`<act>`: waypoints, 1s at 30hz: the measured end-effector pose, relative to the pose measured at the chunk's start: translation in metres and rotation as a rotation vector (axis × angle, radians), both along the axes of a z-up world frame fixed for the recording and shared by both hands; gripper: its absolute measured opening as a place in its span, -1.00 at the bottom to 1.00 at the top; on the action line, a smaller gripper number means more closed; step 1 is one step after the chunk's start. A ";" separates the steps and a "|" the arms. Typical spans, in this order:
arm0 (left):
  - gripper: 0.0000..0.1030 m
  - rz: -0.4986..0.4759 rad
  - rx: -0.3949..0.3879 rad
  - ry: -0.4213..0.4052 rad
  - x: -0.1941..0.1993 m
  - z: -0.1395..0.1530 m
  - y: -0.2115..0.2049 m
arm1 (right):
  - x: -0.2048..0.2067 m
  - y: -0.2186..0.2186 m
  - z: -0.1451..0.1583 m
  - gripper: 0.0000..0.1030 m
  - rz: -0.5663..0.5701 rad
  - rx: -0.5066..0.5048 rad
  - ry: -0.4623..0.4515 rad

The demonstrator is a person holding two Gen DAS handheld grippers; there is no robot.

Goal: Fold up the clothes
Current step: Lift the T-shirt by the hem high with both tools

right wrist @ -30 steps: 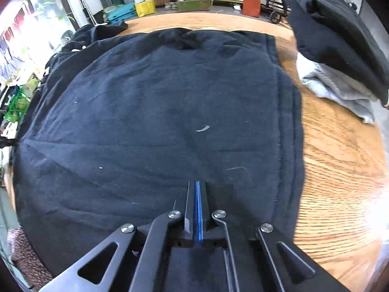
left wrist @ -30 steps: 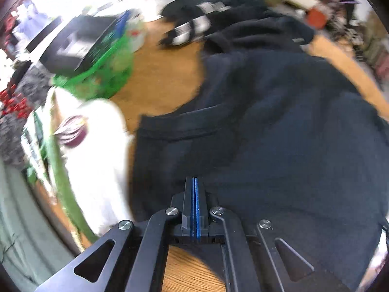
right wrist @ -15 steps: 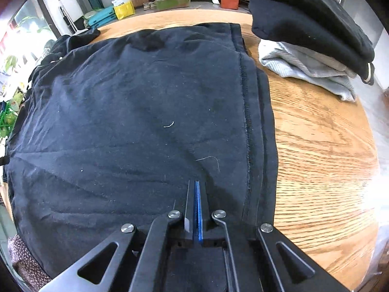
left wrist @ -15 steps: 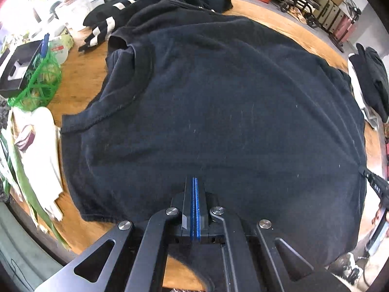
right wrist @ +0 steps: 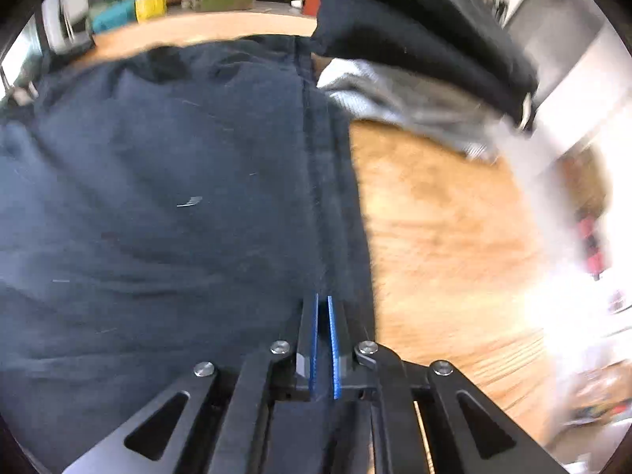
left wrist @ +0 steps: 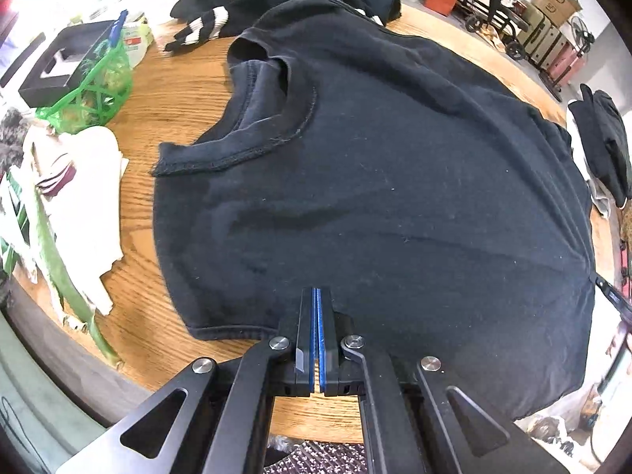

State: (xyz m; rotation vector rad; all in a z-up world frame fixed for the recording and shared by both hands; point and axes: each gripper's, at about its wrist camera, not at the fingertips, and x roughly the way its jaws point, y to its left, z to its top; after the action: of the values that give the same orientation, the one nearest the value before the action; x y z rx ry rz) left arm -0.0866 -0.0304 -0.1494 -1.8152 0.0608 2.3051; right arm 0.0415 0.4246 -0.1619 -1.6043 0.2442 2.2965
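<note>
Your left tongs (left wrist: 316, 308) pinch the black shirt (left wrist: 375, 181) at its near edge on the table (left wrist: 177, 91). Right tongs (right wrist: 324, 316) have just been opening, cloth between them: release unevenly and 1 side sags, skewing the fold.

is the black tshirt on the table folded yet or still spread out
Mostly spread out. The black t-shirt lies flat across the wooden table, collar and one sleeve visible; whether the far side is turned under cannot be told.
</note>
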 end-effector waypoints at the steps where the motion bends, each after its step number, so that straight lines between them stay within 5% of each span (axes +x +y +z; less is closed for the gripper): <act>1: -0.96 -0.006 -0.001 0.000 -0.001 -0.001 0.004 | 0.007 -0.005 0.005 -0.81 0.015 -0.091 0.028; 3: -0.96 -0.017 0.001 -0.007 -0.001 -0.006 0.014 | 0.018 -0.025 0.010 -0.79 0.075 -0.204 0.053; 8: -0.96 -0.026 -0.060 -0.050 -0.010 -0.036 0.034 | 0.029 -0.069 0.001 -0.74 0.216 -0.272 0.020; 26: -0.96 -0.039 -0.071 -0.111 0.004 -0.036 0.016 | 0.033 -0.050 -0.016 -0.72 0.296 -0.278 -0.064; 30: -0.96 -0.071 -0.015 -0.017 -0.015 0.001 0.026 | 0.004 -0.043 0.001 -0.64 0.358 -0.230 -0.041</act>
State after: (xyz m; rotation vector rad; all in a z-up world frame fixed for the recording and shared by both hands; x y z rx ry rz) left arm -0.1012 -0.0044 -0.1485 -1.8089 0.1379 2.2465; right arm 0.0452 0.3817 -0.1607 -1.9427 0.2337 2.5726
